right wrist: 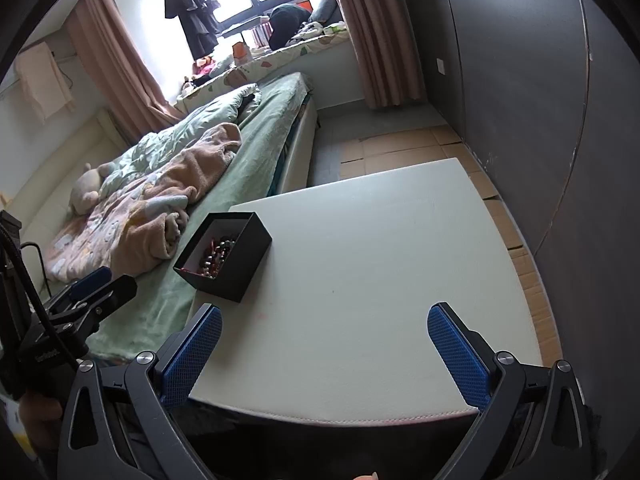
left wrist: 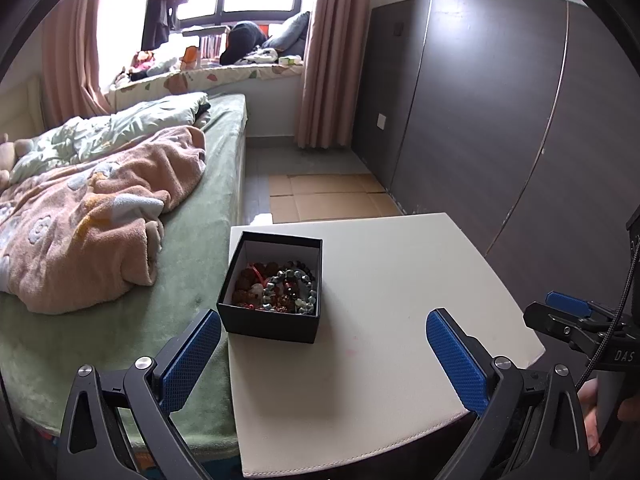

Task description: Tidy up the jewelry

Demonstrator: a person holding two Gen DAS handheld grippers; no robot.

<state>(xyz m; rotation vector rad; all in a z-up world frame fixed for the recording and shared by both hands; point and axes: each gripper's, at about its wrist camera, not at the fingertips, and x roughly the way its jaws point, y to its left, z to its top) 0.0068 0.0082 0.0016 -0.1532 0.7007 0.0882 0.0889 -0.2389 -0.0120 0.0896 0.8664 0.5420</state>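
Box: one black open-topped box (left wrist: pixel 272 312) stood on the white counter (left wrist: pixel 380 340), at its left edge beside the bed (left wrist: pixel 192 280).
Jewelry: a tangled heap of beaded bracelets (left wrist: pixel 280 286) lay inside the box; brown, red, grey and dark beads showed, but the strands overlapped too much to count.
Left gripper: one (left wrist: pixel 322 354), fingers spread wide with nothing between them, above the near part of the counter, the box just beyond its left finger.
Right gripper: one (right wrist: pixel 324 354), also spread wide and empty, over the counter's near edge, well apart from the box.
Blue pads: two on each gripper.
Bedding: one pink blanket (left wrist: pixel 100 216) and one pale green quilt (left wrist: pixel 108 136) lay rumpled on the bed.
Cut off: in the right wrist view the box's near wall hid most of the beads; in each view, the other gripper appeared only partly at the frame edge.
Hard to make out: items on the window ledge (left wrist: pixel 224 60) blurred into clutter.
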